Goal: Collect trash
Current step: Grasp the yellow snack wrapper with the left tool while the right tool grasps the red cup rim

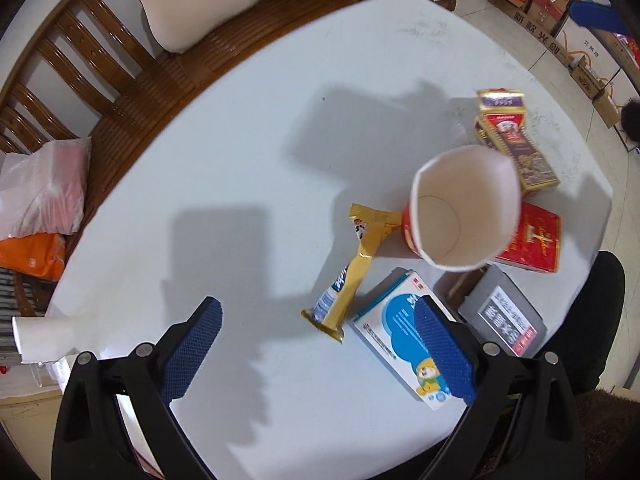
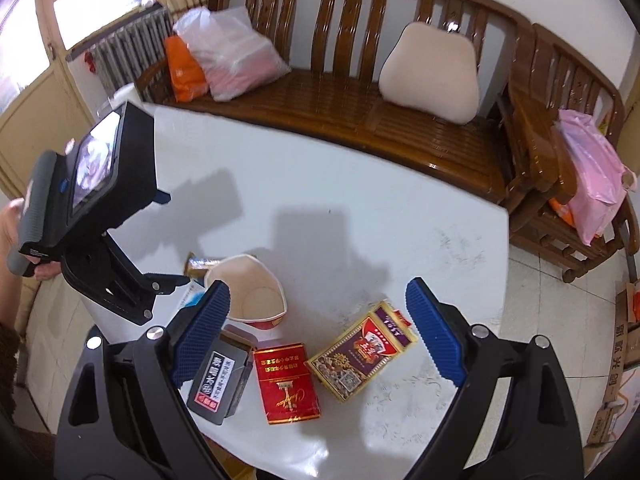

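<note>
Nothing is collected yet: your cup (image 1: 466,210), wrapper (image 1: 352,268) and boxes (image 2: 286,382) lie lower right; both claws, left (image 1: 316,356) and right (image 2: 318,334), gape wide, empty.

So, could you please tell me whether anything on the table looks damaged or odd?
Yes: the red paper cup standing among the flat boxes has its rim squashed into corners instead of a round mouth. Nothing looks spilled.

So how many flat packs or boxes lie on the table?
4: blue-and-white box nearest, grey pack beside it, red pack behind the paper cup, purple-gold pack farthest. None seems hidden.
</note>
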Tool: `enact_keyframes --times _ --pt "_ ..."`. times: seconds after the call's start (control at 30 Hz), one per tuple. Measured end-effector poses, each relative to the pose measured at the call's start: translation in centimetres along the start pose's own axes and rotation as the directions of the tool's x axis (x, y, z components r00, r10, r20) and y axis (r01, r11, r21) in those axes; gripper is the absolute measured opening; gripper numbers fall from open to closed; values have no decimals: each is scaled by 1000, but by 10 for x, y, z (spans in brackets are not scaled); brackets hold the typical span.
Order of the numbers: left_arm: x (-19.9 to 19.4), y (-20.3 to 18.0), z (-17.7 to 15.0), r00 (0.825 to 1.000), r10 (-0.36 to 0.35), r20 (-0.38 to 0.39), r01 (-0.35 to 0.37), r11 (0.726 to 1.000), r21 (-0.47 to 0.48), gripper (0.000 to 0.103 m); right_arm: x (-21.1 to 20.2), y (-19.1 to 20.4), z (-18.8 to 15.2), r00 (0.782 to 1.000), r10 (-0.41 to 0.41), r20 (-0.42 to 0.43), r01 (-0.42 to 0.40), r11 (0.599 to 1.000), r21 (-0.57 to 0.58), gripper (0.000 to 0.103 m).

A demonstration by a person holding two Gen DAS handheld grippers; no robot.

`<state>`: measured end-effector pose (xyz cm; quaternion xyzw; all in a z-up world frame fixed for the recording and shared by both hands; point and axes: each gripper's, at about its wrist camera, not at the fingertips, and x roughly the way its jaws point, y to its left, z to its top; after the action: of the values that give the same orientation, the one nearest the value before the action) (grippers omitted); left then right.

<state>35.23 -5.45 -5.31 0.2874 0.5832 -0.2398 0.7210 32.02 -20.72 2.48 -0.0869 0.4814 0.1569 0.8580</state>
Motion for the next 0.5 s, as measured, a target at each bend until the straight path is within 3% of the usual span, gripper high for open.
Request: enact_keyframes --times 0.2,0.5 --pt "22 7 6 999 -46 -21 46 999 -16 94 39 4 -2 997 17 -69 -18 1000 -18 87" --pt "50 13 9 998 -53 -32 53 999 -5 94 78 5 3 988 34 -148 -41 998 -43 83"
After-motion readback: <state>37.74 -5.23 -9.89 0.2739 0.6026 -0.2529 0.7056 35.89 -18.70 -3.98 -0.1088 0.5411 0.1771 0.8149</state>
